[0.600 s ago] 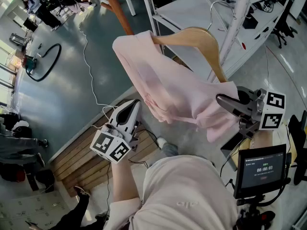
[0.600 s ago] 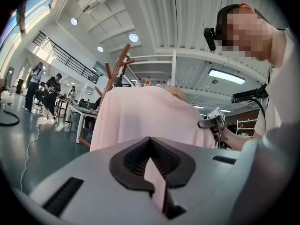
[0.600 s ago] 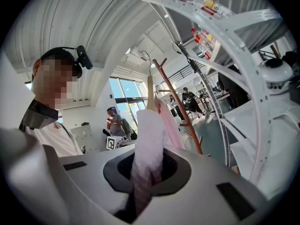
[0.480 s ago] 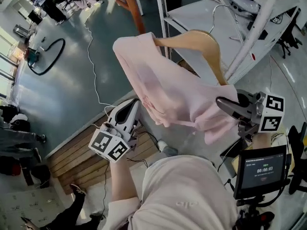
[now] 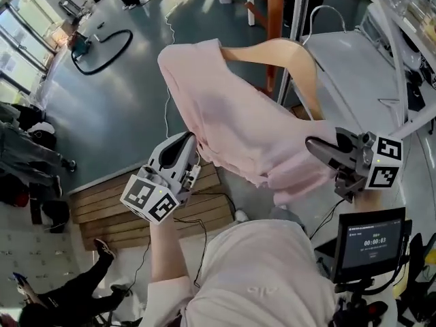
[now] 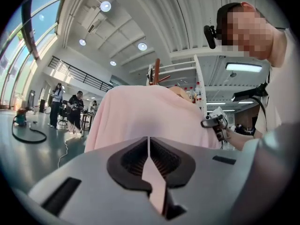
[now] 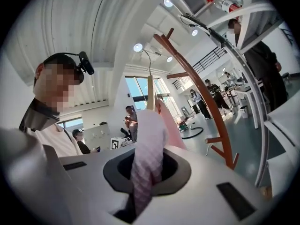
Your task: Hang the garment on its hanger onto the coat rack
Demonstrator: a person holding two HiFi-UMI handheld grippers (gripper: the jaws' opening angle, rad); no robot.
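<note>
A pink garment (image 5: 231,121) hangs over a wooden hanger (image 5: 300,53) with a wire hook (image 5: 323,12), held up in the air. My left gripper (image 5: 189,140) is shut on the garment's lower left edge; a thin strip of pink cloth (image 6: 149,172) shows between its jaws (image 6: 149,142). My right gripper (image 5: 312,144) is shut on a bunched fold (image 7: 146,144) at the garment's right side. The brown wooden coat rack (image 5: 272,19) stands just behind the hanger. In the right gripper view the coat rack (image 7: 201,88) rises to the right, with short pegs.
A white metal shelf frame (image 5: 381,67) stands at the right beside the rack. A small screen on a stand (image 5: 371,240) is at the lower right. A wooden pallet (image 5: 109,206), a white cable and a black hose (image 5: 102,50) lie on the floor. People stand at the left (image 5: 27,155).
The garment on its hanger and both grippers have come closer to the brown coat rack, whose pole now stands right behind the hanger. Both grips are unchanged.
</note>
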